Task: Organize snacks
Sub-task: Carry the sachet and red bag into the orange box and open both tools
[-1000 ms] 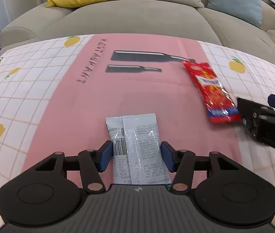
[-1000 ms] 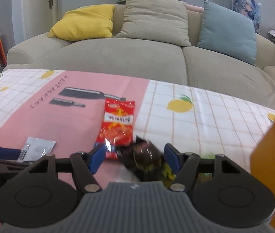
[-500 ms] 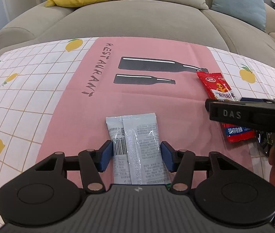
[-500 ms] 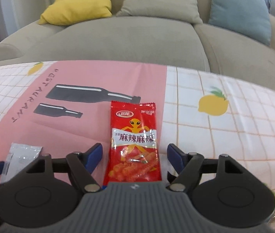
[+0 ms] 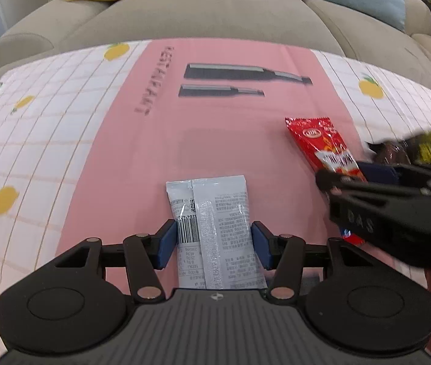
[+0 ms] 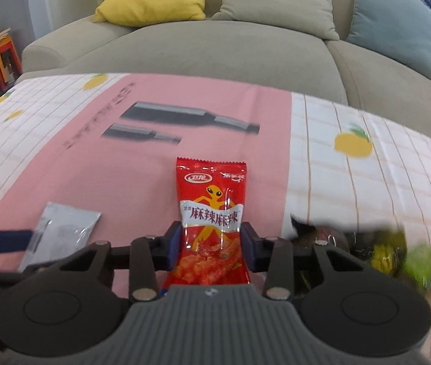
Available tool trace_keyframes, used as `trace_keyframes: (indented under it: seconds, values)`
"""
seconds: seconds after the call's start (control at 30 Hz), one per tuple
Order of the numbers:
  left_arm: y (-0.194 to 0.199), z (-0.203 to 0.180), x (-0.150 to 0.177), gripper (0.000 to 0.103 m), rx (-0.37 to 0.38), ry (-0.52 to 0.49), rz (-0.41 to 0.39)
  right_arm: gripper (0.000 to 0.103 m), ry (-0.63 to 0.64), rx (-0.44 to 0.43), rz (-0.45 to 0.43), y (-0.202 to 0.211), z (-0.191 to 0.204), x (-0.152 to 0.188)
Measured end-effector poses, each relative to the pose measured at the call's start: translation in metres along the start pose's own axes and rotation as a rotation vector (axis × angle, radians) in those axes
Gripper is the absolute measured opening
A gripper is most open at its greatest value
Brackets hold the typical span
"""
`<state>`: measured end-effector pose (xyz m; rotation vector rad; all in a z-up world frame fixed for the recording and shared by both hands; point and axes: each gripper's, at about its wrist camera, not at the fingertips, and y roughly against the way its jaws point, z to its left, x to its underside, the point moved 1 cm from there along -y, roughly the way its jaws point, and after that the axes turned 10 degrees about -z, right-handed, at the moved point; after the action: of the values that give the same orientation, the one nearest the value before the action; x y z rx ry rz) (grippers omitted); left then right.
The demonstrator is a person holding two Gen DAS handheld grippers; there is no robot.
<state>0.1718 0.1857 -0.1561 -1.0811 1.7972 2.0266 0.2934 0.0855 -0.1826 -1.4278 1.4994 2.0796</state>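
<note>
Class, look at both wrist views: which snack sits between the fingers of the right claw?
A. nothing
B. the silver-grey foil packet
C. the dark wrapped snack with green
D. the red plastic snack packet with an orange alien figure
D: the right claw closes its blue pads against the red plastic snack packet with an orange alien figure.

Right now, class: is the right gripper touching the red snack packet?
Touching. In the right wrist view, both blue pads of the right gripper press against the red snack packet's sides, with no gap.
</note>
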Motion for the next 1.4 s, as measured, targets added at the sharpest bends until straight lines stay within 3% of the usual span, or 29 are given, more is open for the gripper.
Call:
trace_keyframes:
  seconds: [0.47, 0.77, 1.17, 1.4]
  values:
    - [0.057, -0.042, 0.06, 0.057, 0.138, -0.062, 0.04, 0.03, -0.035, -0.023, 0.102, 0.11, -0.002, 0.077]
    - [0.092, -0.062, 0.078, 0.055, 0.205, -0.054, 0.048, 0.024, -0.213, -0.032, 0.128, 0.166, -0.032, 0.103]
    - [0.148, -0.104, 0.036, 0.055, 0.321, -0.057, -0.062, 0.023, -0.335, -0.014, -0.026, 0.24, -0.069, 0.085]
    - [0.171, -0.168, -0.003, 0.055, 0.45, -0.157, -0.115, 0.023, -0.386, 0.028, -0.122, 0.29, -0.118, 0.064]
